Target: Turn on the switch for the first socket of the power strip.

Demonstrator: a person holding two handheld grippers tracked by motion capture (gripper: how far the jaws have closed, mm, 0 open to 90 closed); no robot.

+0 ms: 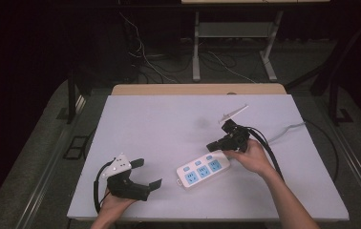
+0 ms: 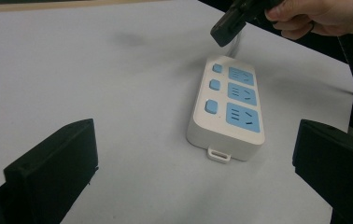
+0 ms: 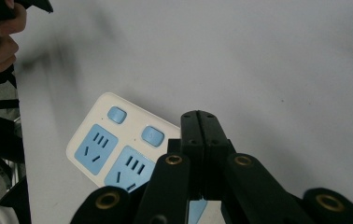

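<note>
A white power strip (image 1: 203, 171) with three blue sockets and three blue switches lies flat on the white table top (image 1: 169, 124). My right gripper (image 1: 213, 145) hovers over the strip's far end, its jaws shut together with nothing between them. In the right gripper view the closed jaws meet at the gripper's tip (image 3: 202, 126) and cover part of the strip (image 3: 118, 144); I cannot tell whether they touch it. My left gripper (image 1: 147, 173) rests near the front left edge, open and empty, pointing at the strip (image 2: 228, 107). The left gripper view shows the left gripper (image 2: 195, 156) with wide-spread jaws and the right gripper (image 2: 228, 25) at the top.
A pale cable (image 1: 288, 131) runs off the table's right side from the strip. A wooden board edge (image 1: 197, 89) borders the far side. Beyond it stand a white desk frame (image 1: 233, 43) and loose cables on the floor (image 1: 159, 67).
</note>
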